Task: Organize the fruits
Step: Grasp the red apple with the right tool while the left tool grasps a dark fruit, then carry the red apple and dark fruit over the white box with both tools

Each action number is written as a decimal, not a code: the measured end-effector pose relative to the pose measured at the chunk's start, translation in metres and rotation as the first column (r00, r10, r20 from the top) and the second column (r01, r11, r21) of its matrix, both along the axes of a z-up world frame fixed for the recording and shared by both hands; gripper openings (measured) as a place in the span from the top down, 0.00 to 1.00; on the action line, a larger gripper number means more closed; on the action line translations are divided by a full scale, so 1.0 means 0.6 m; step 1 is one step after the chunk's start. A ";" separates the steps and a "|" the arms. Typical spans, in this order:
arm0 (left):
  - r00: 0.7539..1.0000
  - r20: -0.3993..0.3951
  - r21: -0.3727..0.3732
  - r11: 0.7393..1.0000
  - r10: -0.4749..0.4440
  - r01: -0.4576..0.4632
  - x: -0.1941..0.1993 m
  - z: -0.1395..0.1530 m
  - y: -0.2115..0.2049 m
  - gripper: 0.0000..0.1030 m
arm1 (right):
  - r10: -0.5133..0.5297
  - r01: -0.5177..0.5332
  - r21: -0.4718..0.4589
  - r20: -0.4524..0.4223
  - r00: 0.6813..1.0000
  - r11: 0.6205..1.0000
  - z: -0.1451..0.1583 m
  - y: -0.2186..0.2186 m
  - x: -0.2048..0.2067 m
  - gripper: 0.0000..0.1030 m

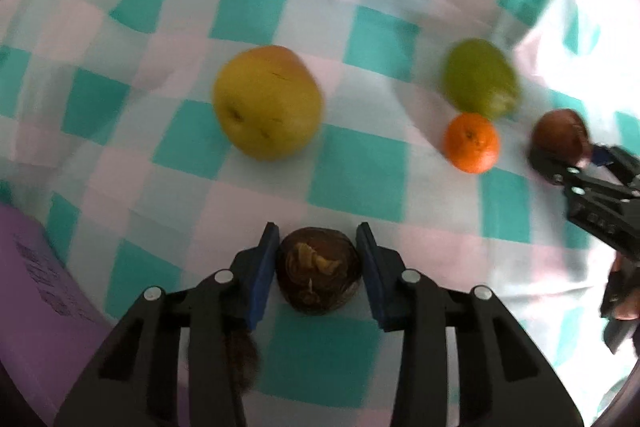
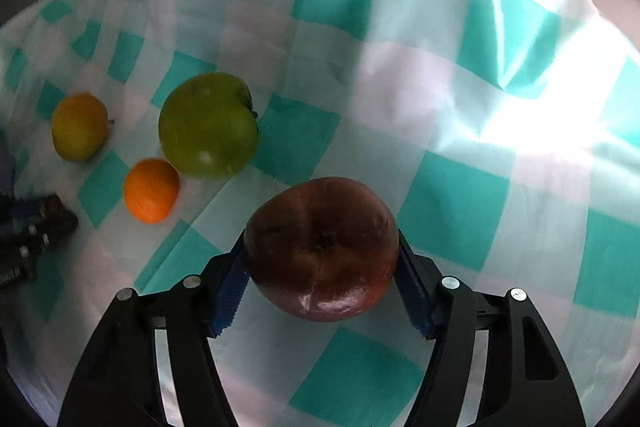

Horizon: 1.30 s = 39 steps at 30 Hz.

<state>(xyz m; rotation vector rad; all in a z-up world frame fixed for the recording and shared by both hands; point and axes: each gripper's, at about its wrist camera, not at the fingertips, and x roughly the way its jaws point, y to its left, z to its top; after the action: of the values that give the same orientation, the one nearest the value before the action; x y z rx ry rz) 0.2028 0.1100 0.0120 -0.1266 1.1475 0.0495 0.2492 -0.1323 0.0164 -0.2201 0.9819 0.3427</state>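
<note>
Surface: tabletop point(image 1: 360, 179) under a teal-and-white checked cloth, creased and lifted at the far right.
Left claw point(image 1: 318, 267): pointing steeply down, blue pads closed against both sides of a small dark brown fruit point(image 1: 318, 277); grip confirmed.
Small dark brown fruit: resting on the cloth at the near middle of the left wrist view, wrinkled, with a yellowish torn patch on top.
Right claw point(image 2: 322, 267): blue pads set on both flanks of a dark red-brown round fruit point(image 2: 322, 247); gripping it. Seen also from the left wrist view at far right point(image 1: 560, 159).
Dark red-brown round fruit: glossy, near middle of the right wrist view, low over the cloth; contact with the cloth cannot be told.
Yellow apple point(image 1: 267, 103): loose on the cloth, left of centre, well apart from both claws.
Green apple point(image 2: 208, 125): loose on the cloth, right of the yellow apple and farther than the orange.
Orange point(image 2: 151, 190): small, just beside the green apple on its near side.
Purple item point(image 1: 36, 279): flat, printed, at the near left edge; print unreadable.
Hand point(image 1: 624, 291): partly visible at the right edge behind the right claw.
</note>
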 end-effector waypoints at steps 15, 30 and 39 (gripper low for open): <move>0.999 0.024 -0.218 0.975 -0.037 0.041 -0.209 0.042 -0.137 0.61 | -0.096 0.102 0.113 -0.057 0.994 0.988 0.065 -0.114 -0.250 0.37; 0.985 0.168 -0.121 0.991 -0.030 0.051 -0.560 0.226 -0.305 0.61 | 0.002 -0.013 0.211 0.052 0.999 0.977 0.204 -0.239 -0.543 0.37; 0.972 0.228 -0.070 0.997 0.058 -0.043 -0.633 0.294 -0.260 0.61 | 0.069 -0.098 0.273 0.115 0.991 0.957 0.259 -0.213 -0.598 0.37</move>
<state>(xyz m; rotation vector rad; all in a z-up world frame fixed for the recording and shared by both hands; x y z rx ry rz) -0.1767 -0.0463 0.1881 -0.2141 0.9148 0.0415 -0.1094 -0.2602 0.1720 -0.0227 0.8119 0.5375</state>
